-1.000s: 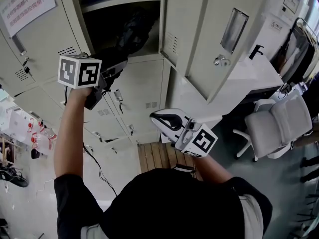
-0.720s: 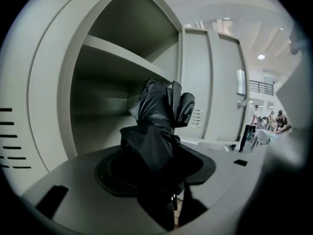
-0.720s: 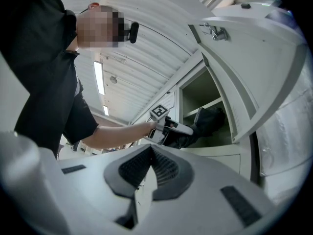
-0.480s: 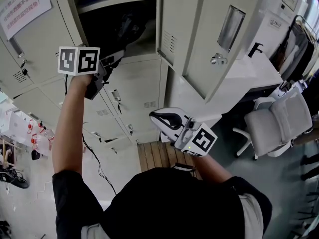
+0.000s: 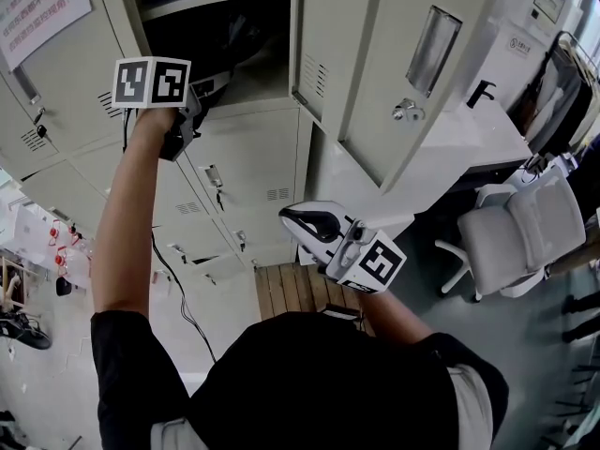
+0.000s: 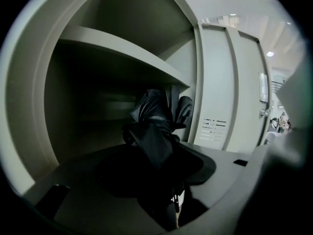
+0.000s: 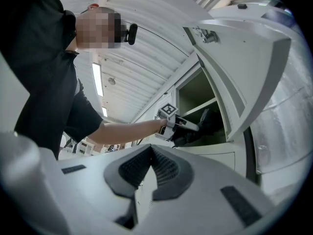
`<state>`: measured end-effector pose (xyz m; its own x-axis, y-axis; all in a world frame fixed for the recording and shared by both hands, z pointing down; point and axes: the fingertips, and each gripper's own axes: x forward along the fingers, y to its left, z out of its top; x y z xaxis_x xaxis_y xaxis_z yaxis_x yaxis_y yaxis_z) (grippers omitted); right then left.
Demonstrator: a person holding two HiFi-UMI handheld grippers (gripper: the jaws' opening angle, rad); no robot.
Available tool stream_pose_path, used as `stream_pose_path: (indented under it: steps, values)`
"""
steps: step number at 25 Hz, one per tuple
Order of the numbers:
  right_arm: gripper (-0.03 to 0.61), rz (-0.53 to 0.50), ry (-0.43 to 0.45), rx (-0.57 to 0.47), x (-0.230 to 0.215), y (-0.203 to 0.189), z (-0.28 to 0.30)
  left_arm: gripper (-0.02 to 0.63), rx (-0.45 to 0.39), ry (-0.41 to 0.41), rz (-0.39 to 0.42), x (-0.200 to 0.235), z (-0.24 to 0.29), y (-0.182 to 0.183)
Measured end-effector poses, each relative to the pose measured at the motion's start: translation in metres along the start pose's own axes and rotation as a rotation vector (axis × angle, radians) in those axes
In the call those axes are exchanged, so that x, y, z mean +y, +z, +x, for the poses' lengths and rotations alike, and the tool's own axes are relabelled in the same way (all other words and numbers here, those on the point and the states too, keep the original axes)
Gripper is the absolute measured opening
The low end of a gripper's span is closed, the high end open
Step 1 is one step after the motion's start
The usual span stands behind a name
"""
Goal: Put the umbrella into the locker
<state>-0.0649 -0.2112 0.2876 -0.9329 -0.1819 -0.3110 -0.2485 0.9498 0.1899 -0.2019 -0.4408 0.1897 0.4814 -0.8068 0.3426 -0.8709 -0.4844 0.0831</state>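
Note:
A black folded umbrella lies between the jaws of my left gripper, which is shut on it. Its cloth end reaches into the open locker compartment, under the shelf. In the head view the left gripper is raised at the compartment's lower edge, with the umbrella dark inside it. The locker door stands open to the right. My right gripper hangs lower, away from the locker, shut with nothing in it; its pads meet at the tip.
Closed lockers fill the wall below and left of the open one, with a paper notice at top left. A white desk and a white office chair stand to the right. A cable hangs by the lower lockers.
My left hand has risen and moved toward the open compartment, carrying the umbrella deeper in. The right gripper has stayed in place.

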Motion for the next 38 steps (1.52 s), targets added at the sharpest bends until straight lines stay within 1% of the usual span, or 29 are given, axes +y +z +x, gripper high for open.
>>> stream_pose_path:
  steps: [5,8,12,17,20,25,33,38]
  values:
    - [0.012,0.004,0.005,-0.009,-0.001,0.000,-0.002,0.233,0.017,0.032,0.039,0.004,0.010,0.014]
    - [0.012,-0.002,0.004,-0.022,-0.001,0.003,-0.002,0.233,0.013,0.039,0.048,0.005,0.014,0.023]
    - [0.012,-0.007,0.000,-0.014,-0.003,0.002,-0.003,0.233,0.025,0.044,0.058,0.007,0.023,0.027]
    - [0.012,-0.001,-0.013,-0.026,-0.004,0.002,-0.004,0.233,0.050,0.039,0.043,0.013,0.036,0.026]
    - [0.012,0.010,-0.018,-0.022,-0.005,0.000,-0.005,0.233,0.078,0.042,0.052,0.015,0.043,0.024]
    - [0.012,0.006,-0.025,-0.012,-0.008,-0.003,-0.005,0.233,0.104,0.063,0.071,0.022,0.053,0.022]
    - [0.012,0.006,-0.031,-0.010,-0.011,-0.003,-0.006,0.233,0.134,0.098,0.059,0.037,0.066,0.015]
    - [0.012,0.025,-0.023,0.008,-0.009,-0.008,-0.006,0.233,0.165,0.117,0.086,0.039,0.071,0.013]
